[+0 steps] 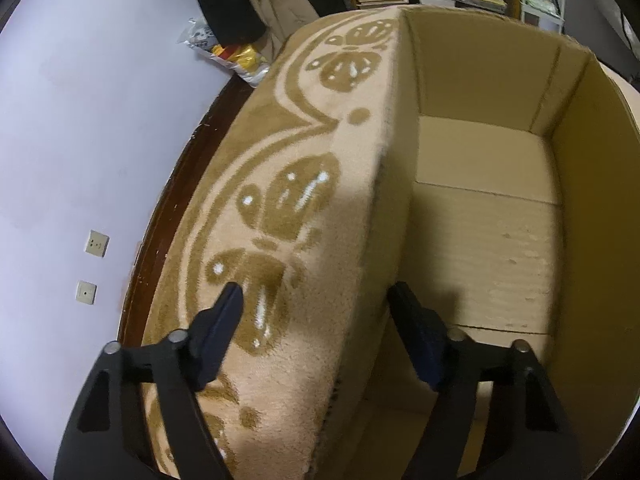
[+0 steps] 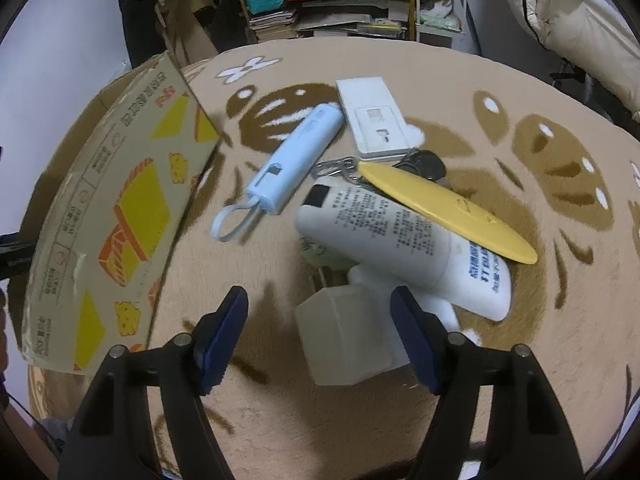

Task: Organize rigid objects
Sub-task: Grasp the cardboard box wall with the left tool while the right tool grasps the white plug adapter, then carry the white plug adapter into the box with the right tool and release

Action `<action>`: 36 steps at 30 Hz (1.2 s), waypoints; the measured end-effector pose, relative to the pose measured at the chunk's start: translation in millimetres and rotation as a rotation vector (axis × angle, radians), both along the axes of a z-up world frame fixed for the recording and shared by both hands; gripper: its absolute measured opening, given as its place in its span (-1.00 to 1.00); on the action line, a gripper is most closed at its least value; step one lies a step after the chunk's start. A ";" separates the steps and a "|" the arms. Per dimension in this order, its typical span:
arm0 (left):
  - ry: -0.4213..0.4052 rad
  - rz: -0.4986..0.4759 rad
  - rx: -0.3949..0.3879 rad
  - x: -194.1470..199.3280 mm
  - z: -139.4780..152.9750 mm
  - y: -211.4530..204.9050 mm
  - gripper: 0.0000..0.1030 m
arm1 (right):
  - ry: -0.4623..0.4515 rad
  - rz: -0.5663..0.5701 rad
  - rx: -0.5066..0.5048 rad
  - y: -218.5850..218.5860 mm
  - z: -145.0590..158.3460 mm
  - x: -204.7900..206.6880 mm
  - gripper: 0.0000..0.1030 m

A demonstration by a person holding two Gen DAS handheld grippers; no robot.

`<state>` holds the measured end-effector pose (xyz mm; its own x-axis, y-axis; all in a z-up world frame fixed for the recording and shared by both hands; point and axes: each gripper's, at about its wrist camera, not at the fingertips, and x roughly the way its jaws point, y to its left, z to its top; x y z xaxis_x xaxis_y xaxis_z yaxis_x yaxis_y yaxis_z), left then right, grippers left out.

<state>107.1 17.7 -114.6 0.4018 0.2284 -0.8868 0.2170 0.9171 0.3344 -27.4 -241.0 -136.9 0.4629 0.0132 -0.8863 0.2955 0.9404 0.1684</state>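
Left gripper (image 1: pixel 314 294): its jaws are standing partly apart, astride the near wall of the cardboard box (image 1: pixel 576 184); one finger is hanging outside over the patterned blanket (image 1: pixel 280 208), the other inside the box, and neither pad is visibly pressing on the wall.
Right gripper (image 2: pixel 318 298): its jaws are standing apart around a frosted cube-shaped cap (image 2: pixel 344 336); whether the pads are touching it cannot be told.
Cardboard box: it is sitting open on the blanket with a bare floor; in the right wrist view its printed side is showing at the left.
Pile of objects: a white bottle (image 2: pixel 404 240) is lying tilted beside the cap, with a yellow oval tag (image 2: pixel 444 208) resting across it.
Others: a light blue case (image 2: pixel 296 160) with a loop, a white switch plate (image 2: pixel 372 116) and keys (image 2: pixel 424 164) are lying just behind.
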 end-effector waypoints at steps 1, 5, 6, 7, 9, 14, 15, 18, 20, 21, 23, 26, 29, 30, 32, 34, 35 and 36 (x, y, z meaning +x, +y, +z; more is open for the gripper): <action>0.002 -0.009 -0.005 -0.8 -1.1 -2.1 0.19 | 0.001 0.008 -0.002 2.3 0.7 -0.2 0.38; 0.000 -0.024 -0.043 -3.2 -0.2 -5.4 -0.23 | 0.004 0.033 -0.018 8.6 2.0 -1.8 0.09; 0.001 -0.025 -0.054 -3.3 0.0 -5.6 -0.33 | 0.008 0.040 0.000 9.7 2.1 -1.6 -0.01; 0.002 -0.027 -0.063 -3.8 -0.2 -6.3 -0.38 | 0.012 0.045 0.014 10.4 1.2 -1.5 -0.10; 0.009 -0.037 -0.083 -5.1 -0.1 -8.2 -0.55 | 0.024 0.059 -0.016 16.1 0.6 -1.8 -0.11; -0.001 -0.051 -0.068 -9.5 -0.4 -12.9 -0.57 | 0.060 0.083 -0.075 26.2 -3.3 2.7 -0.50; 0.000 -0.051 -0.065 -9.5 -0.8 -13.6 -0.57 | 0.072 0.073 -0.088 24.8 -4.8 3.7 -0.52; 0.007 -0.040 -0.072 -7.3 -0.9 -13.0 -0.57 | 0.084 0.055 -0.081 20.5 -7.3 5.7 -0.54; 0.010 -0.036 -0.076 -6.9 -0.7 -12.3 -0.56 | 0.087 0.052 -0.087 19.9 -7.7 6.5 -0.54; 0.011 -0.036 -0.076 -6.6 -0.6 -12.2 -0.56 | 0.088 0.057 -0.098 20.5 -7.6 7.5 -0.54; 0.010 -0.040 -0.074 -7.4 -0.4 -12.3 -0.56 | 0.075 0.065 -0.128 24.4 -3.8 9.5 -0.54; 0.008 -0.045 -0.064 -8.1 -0.4 -13.2 -0.56 | 0.026 0.061 -0.122 27.6 11.0 8.1 -0.54; 0.009 -0.048 -0.054 -9.8 -0.6 -13.9 -0.56 | -0.059 0.075 -0.102 32.0 33.9 9.0 -0.54; 0.010 -0.050 -0.048 -10.0 -0.9 -14.2 -0.56 | -0.096 0.077 -0.105 34.5 44.3 9.6 -0.54; 0.010 -0.048 -0.041 -11.1 -2.2 -15.0 -0.55 | -0.137 0.078 -0.099 38.6 56.6 12.9 -0.54; 0.007 -0.057 -0.025 -12.1 -3.2 -16.9 -0.54 | -0.177 0.072 -0.065 41.5 69.4 15.8 -0.54; 0.005 -0.060 -0.024 -12.5 -2.9 -17.1 -0.54 | -0.195 0.076 -0.067 44.5 74.3 17.4 -0.54; 0.005 -0.062 -0.021 -12.9 -2.4 -17.5 -0.54 | -0.209 0.083 -0.086 49.1 80.7 20.7 -0.54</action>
